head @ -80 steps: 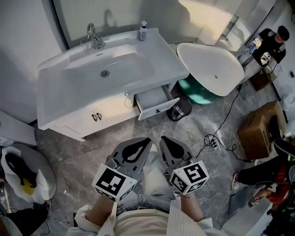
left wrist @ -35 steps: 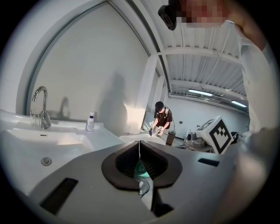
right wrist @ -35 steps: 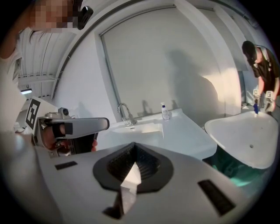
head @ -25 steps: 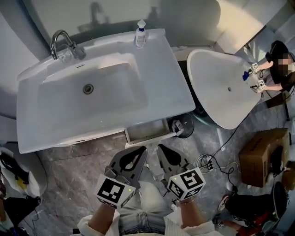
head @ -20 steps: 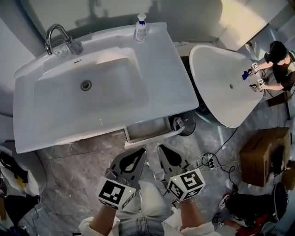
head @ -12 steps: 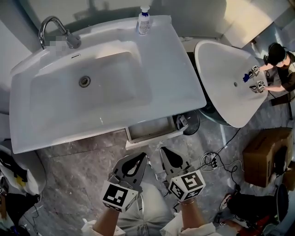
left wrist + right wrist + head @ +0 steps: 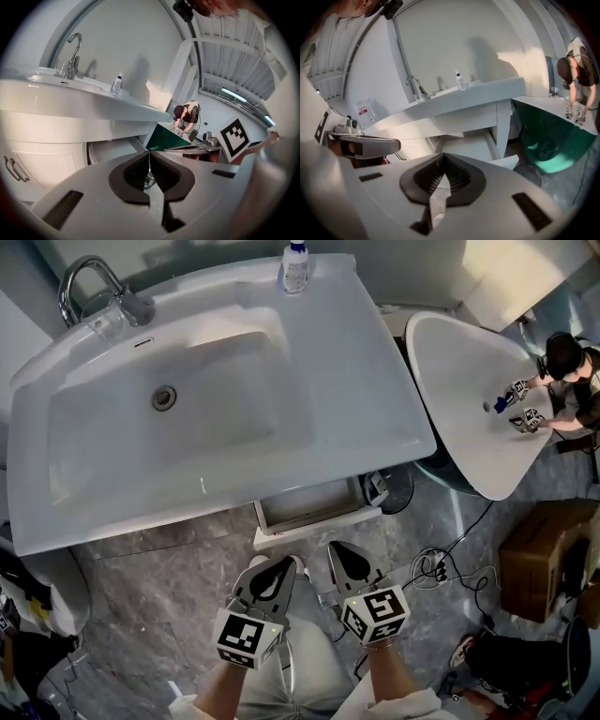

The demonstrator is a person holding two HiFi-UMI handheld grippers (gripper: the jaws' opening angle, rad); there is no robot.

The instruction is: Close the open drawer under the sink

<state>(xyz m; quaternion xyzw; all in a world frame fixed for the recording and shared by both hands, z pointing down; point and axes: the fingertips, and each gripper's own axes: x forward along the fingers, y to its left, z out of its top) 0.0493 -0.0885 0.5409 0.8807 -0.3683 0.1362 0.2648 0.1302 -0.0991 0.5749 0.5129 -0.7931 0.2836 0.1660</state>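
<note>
The white drawer [image 7: 314, 512] stands pulled out under the right end of the white sink vanity [image 7: 216, 399], its inside bare. Both grippers hang side by side just in front of the drawer front, apart from it. My left gripper [image 7: 284, 562] is shut with nothing in it, and my right gripper [image 7: 336, 547] is shut and holds nothing too. In the left gripper view the drawer [image 7: 110, 152] opens behind the shut tips [image 7: 149, 152]. In the right gripper view the drawer [image 7: 476, 149] lies past the shut tips [image 7: 443, 157].
A white bathtub [image 7: 469, 409] stands right of the vanity, and a person [image 7: 567, 381] bends over its far edge. A small bin [image 7: 392, 491] sits by the drawer's right corner. Cables [image 7: 433, 568] and a cardboard box [image 7: 539, 554] lie on the grey floor at right.
The view has come closer to the vanity, and both shut grippers have come up nearer the drawer front. The drawer has stayed open.
</note>
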